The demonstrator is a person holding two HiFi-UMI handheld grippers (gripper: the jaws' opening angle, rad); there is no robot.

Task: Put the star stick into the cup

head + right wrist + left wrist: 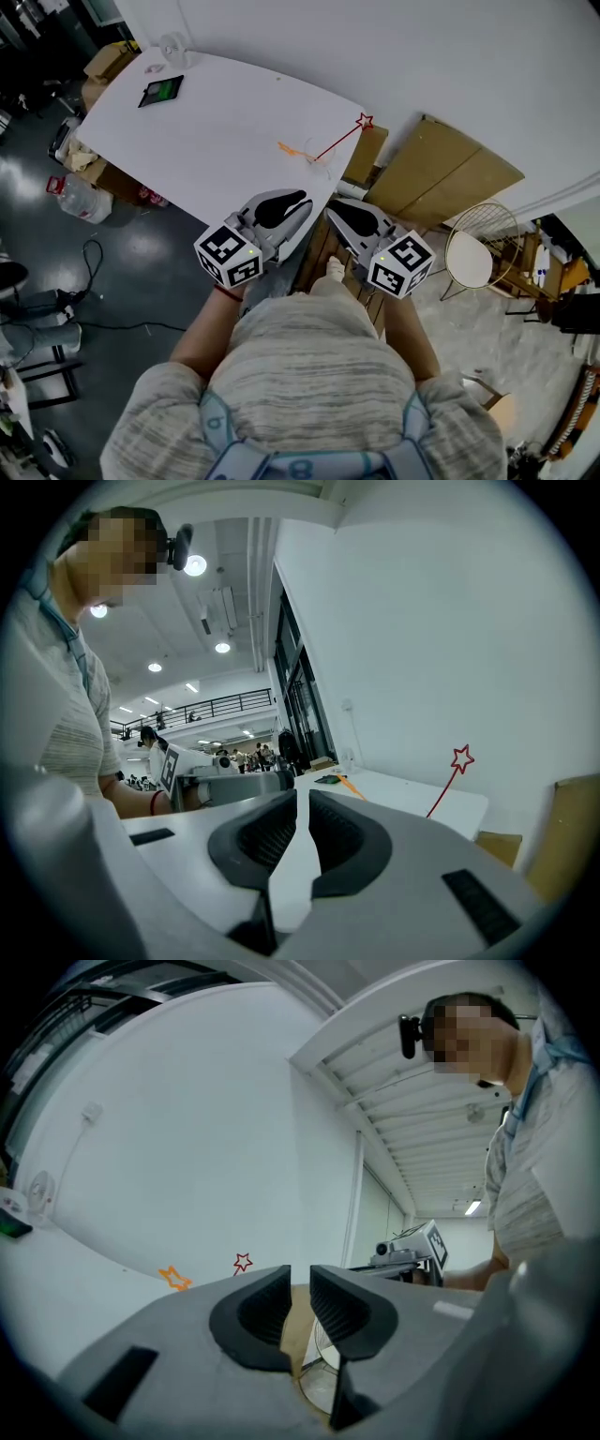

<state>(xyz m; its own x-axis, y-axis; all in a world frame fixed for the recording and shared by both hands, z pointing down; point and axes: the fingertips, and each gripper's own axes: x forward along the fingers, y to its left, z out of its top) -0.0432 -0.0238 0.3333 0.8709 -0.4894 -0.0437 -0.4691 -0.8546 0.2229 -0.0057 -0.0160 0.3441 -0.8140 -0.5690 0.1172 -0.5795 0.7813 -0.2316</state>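
Striped shirt [309, 375] lowest; left gripper [307, 201] at 11 o'clock, jaws slightly apart, empty; right gripper [330, 204] at 1 o'clock, jaws a slit apart, empty; red star stick [342, 141] leaning in clear cup [321, 161] at 12 o'clock, orange star stick [292, 149] beside

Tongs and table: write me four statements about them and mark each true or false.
1. The left tongs grip the red stick. False: they hold nothing; the stick stands tilted near the table's edge.
2. The right tongs are empty. True.
3. A tablet lies on the table. True.
4. The orange star lies beside the tablet. False: it is by the red stick's foot.
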